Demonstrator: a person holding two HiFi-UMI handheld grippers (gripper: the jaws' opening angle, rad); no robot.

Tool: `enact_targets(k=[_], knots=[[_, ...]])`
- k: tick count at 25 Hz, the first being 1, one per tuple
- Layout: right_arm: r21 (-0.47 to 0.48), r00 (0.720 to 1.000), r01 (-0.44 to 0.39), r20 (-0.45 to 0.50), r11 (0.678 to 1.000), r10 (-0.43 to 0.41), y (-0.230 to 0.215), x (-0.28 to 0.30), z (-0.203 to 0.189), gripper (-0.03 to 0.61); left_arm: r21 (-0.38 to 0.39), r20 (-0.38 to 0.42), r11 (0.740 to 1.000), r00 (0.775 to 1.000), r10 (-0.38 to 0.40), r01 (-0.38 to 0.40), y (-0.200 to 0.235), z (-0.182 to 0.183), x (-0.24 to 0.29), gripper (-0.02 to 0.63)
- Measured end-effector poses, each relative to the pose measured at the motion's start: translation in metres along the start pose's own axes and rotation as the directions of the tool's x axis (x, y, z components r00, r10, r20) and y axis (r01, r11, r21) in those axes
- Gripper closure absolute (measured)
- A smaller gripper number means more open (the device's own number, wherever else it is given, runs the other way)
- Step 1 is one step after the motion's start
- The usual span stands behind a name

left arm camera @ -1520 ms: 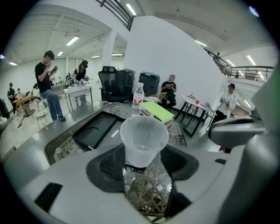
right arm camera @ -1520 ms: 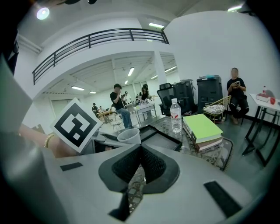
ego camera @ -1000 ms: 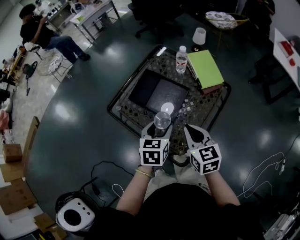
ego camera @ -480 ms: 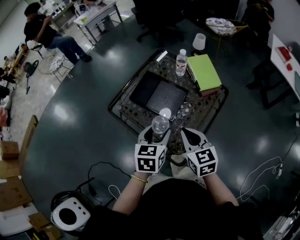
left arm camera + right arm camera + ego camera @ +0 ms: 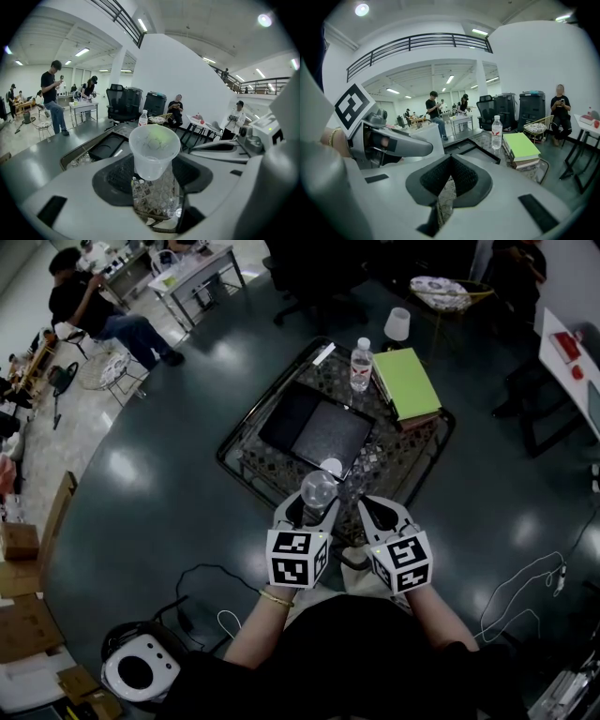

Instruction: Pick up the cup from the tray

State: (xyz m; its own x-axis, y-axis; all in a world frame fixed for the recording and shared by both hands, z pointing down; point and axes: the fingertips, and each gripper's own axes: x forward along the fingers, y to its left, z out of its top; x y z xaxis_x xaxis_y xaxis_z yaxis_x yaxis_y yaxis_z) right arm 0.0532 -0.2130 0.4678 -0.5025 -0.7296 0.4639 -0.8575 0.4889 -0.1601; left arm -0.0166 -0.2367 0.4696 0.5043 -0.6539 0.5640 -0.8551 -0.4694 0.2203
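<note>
A clear plastic cup (image 5: 317, 488) stands upright between the jaws of my left gripper (image 5: 307, 510), which is shut on its lower part. The cup hangs above the near edge of the patterned table, just short of the black tray (image 5: 309, 423). In the left gripper view the cup (image 5: 153, 149) fills the middle, and the left gripper (image 5: 152, 177) clasps its base. A second pale cup (image 5: 330, 466) stays at the tray's near corner. My right gripper (image 5: 377, 514) hovers beside the left one; in the right gripper view the right gripper (image 5: 450, 161) is shut with nothing in it.
On the low patterned table (image 5: 417, 451) stand a water bottle (image 5: 361, 364) and a green-covered stack of books (image 5: 408, 382). A white lampshade-like thing (image 5: 398, 321) sits beyond. Cables and a white appliance (image 5: 145, 667) lie on the floor near me. People stand and sit around the room.
The left gripper with the cup has drawn back slightly toward me, away from the tray. The right gripper moved back along with it.
</note>
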Motion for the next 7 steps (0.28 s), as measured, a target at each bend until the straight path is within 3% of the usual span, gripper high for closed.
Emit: enact_targets(k=[7], knots=[[-0.001,1.0,0.002,0.004,1.0,-0.002,-0.0015,-0.0042,-0.0012,0.568,0.002,0.009,1.0,1.0,-0.007,0.007,-0.0061,0.0022,0.0006,0.353]])
